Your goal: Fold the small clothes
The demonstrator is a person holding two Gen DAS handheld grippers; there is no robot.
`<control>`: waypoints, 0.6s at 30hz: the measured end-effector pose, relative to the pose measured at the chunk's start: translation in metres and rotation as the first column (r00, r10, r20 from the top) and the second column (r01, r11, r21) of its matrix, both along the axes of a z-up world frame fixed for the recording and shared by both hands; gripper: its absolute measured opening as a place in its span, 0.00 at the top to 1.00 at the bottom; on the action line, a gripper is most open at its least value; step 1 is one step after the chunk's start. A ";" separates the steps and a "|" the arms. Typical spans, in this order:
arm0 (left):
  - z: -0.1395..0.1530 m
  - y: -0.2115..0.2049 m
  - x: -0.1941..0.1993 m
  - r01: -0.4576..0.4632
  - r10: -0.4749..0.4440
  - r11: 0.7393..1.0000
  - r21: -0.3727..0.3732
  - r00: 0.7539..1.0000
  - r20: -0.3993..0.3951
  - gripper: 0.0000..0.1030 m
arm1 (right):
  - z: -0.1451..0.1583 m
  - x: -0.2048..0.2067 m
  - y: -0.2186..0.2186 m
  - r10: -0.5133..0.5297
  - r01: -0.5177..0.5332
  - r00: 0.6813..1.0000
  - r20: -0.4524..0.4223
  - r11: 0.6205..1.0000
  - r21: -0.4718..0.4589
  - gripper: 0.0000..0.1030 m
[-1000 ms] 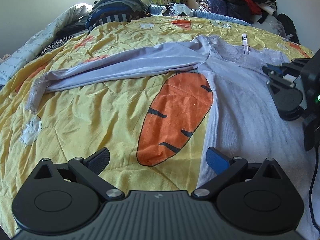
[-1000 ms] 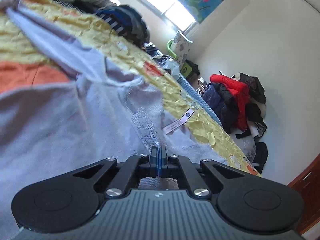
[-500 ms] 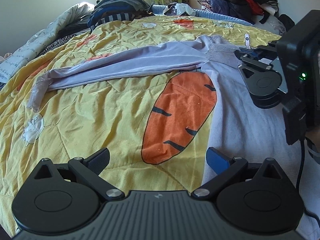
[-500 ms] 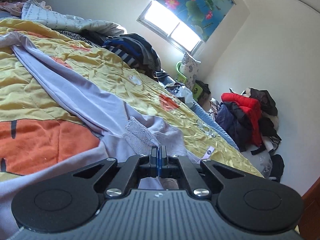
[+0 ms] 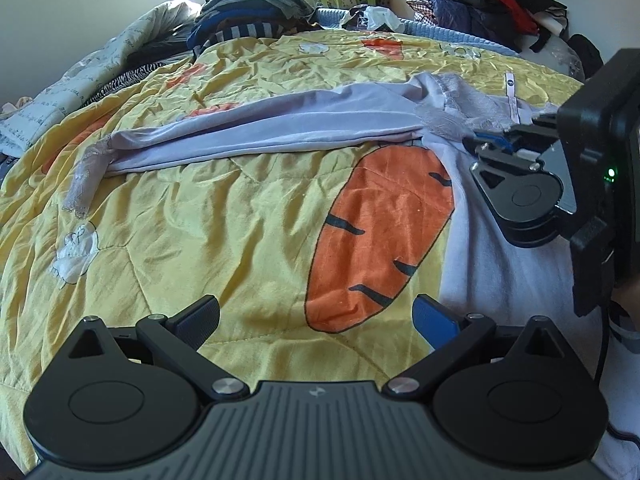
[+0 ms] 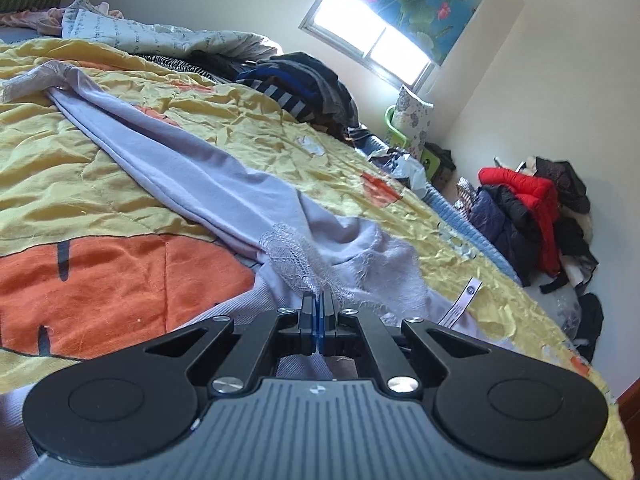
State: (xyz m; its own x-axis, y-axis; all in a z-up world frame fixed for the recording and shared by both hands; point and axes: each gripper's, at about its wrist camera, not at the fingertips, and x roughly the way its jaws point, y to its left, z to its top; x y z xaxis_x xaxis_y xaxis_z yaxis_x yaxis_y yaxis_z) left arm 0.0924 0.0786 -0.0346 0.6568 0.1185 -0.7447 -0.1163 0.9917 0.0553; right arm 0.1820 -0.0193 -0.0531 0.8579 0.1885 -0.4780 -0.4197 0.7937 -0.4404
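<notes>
While a pale lilac long-sleeved top with lace trim lies spread across a yellow quilt printed with orange carrots on the bed, the right tongs are clenched on the lace at its shoulder. One sleeve stretches away leftward over the quilt. The left tongs hover released above the carrot print, just beside the top's body. Heaped dark and red jackets sit by the far wall.

Bed w/ yellow carrot-print quilt — lilac long-sleeve top spread flat on it.
</notes>
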 end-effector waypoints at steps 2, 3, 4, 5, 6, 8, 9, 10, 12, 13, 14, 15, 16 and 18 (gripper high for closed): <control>0.001 0.002 0.000 -0.006 0.006 1.000 0.002 1.000 0.002 0.00 | 0.000 0.003 -0.003 0.002 -0.001 0.999 -0.046 0.999 0.039 0.77; 0.001 0.003 0.001 -0.009 0.009 1.000 0.002 1.000 0.003 0.00 | 0.000 0.003 -0.005 0.000 0.003 0.999 -0.054 0.998 0.058 0.73; 0.001 0.004 0.001 -0.012 0.012 1.000 0.002 1.000 0.003 0.00 | 0.002 0.002 -0.007 0.001 0.004 0.998 -0.056 0.997 0.078 0.69; 0.002 0.005 0.002 -0.015 0.015 1.000 0.001 1.000 0.003 0.00 | 0.004 0.001 -0.010 0.002 0.005 0.998 -0.064 0.994 0.106 0.69; 0.002 0.006 0.002 -0.018 0.018 1.000 0.000 1.000 0.003 0.00 | 0.008 0.001 -0.014 0.006 0.006 0.997 -0.078 0.989 0.147 0.69; 0.001 0.007 0.004 -0.022 0.022 1.000 0.002 1.000 0.001 0.00 | 0.016 -0.001 -0.023 0.013 0.010 0.995 -0.100 0.972 0.235 0.69; 0.001 0.008 0.004 -0.024 0.024 1.000 0.003 1.000 0.001 0.00 | 0.019 -0.001 -0.027 0.015 0.016 0.994 -0.110 0.960 0.279 0.69; 0.001 0.008 0.004 -0.026 0.026 1.000 0.004 1.000 0.000 0.00 | 0.022 0.001 -0.031 0.013 0.026 0.992 -0.124 0.950 0.312 0.69; 0.001 0.009 0.004 -0.027 0.027 1.000 0.004 1.000 -0.001 0.00 | 0.023 0.008 -0.035 0.015 0.050 0.984 -0.177 0.933 0.355 0.68; 0.001 0.009 0.004 -0.028 0.028 1.000 0.004 1.000 0.000 0.00 | 0.020 0.012 -0.036 0.020 0.060 0.977 -0.212 0.930 0.362 0.66; 0.002 0.009 0.004 -0.029 0.029 1.000 0.006 1.000 0.002 0.00 | 0.017 0.016 -0.036 0.023 0.068 0.969 -0.244 0.931 0.359 0.66; 0.002 0.010 0.003 -0.029 0.029 1.000 0.008 1.000 0.003 0.00 | 0.012 0.017 -0.034 0.024 0.069 0.965 -0.259 0.936 0.345 0.66; 0.003 0.010 0.003 -0.030 0.030 0.999 0.010 1.000 0.004 0.00 | 0.011 0.015 -0.033 0.022 0.065 0.968 -0.251 0.941 0.333 0.66; 0.003 0.012 0.002 -0.037 0.037 0.999 0.014 0.999 0.007 0.00 | 0.014 0.007 -0.030 0.021 0.053 0.976 -0.218 0.942 0.331 0.66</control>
State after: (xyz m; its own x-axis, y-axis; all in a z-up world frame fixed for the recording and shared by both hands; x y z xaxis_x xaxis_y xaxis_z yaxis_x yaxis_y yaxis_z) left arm 0.0947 0.0910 -0.0316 0.6565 0.1534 -0.7386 -0.1533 0.9858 0.0686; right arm 0.1892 -0.0495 -0.0395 0.7456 0.3558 -0.5635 -0.4606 0.8862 -0.0499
